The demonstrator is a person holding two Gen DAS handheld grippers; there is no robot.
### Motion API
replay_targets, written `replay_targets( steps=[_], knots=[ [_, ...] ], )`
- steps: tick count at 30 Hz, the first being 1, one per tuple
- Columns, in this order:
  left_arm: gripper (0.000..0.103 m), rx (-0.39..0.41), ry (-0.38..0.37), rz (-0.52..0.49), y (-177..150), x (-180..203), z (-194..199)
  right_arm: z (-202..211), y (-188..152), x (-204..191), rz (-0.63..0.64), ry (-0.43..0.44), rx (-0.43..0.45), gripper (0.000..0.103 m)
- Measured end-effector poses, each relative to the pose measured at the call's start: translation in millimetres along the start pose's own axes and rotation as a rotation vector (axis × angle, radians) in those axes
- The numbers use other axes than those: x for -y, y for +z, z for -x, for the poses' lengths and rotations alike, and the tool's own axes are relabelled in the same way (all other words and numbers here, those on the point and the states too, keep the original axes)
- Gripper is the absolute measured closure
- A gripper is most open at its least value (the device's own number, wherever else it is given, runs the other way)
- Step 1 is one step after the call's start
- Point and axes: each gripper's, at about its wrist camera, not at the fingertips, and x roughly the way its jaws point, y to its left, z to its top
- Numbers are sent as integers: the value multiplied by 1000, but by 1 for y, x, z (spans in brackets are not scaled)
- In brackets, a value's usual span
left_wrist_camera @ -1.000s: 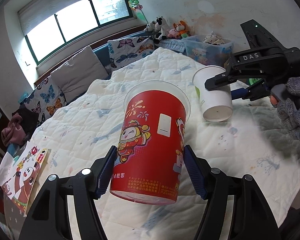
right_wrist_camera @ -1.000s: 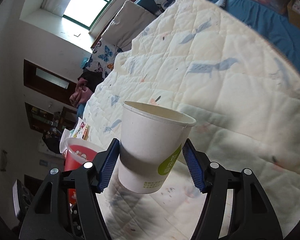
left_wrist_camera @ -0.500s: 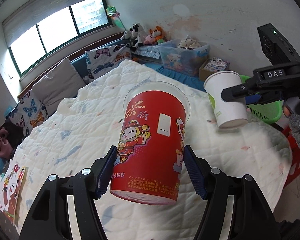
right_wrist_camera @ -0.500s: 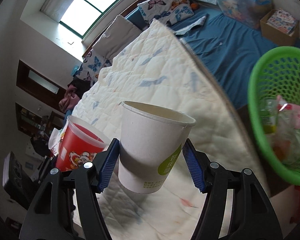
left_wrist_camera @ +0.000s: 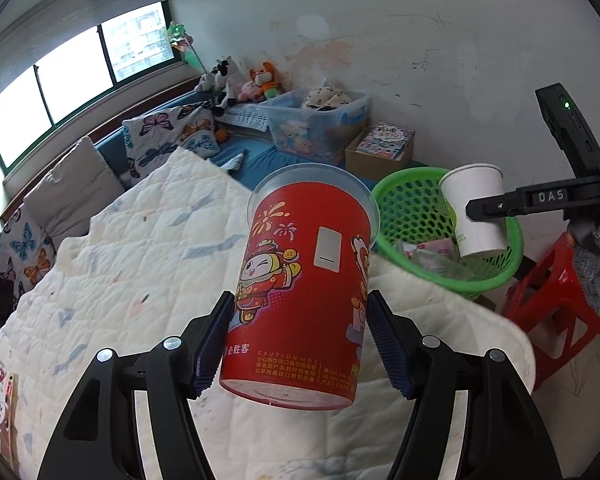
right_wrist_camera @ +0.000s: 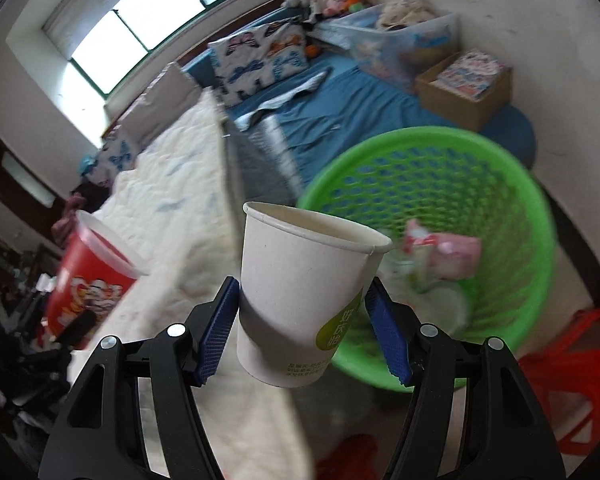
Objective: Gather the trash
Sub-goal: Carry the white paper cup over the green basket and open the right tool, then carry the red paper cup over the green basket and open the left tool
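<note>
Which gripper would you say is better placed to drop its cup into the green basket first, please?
Probably the right gripper: its white cup hangs close by the green basket, while the left gripper holds the red cup above the quilt.

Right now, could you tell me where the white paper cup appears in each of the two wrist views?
Left wrist view: the white paper cup is at the right, held by the right tool in front of the green basket.
Right wrist view: it is at centre, between that tool's blue pads.
Shared landmark: the green basket, with the cup to its left here.
</note>
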Motion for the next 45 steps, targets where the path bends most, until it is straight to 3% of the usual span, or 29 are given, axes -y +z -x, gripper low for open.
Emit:
replay_targets(
  steps=[6,11,26,35,45],
  knots=[
    [39,-13,-23,-17,20,26,-17,0,1,36,32,-152,42,38],
    [39,-30,-46,-29,33,46,-31,-7,0,57,32,-220,45,37],
    [39,-63,-81,-80,60,95,-62,13,1,93,-36,-212,99,29],
    [38,-94,-89,-101,70,120,-84,34,-12,94,-32,-191,123,29],
    [40,-120,-101,-102,79,140,-106,43,-26,87,31,-242,129,29]
  ],
)
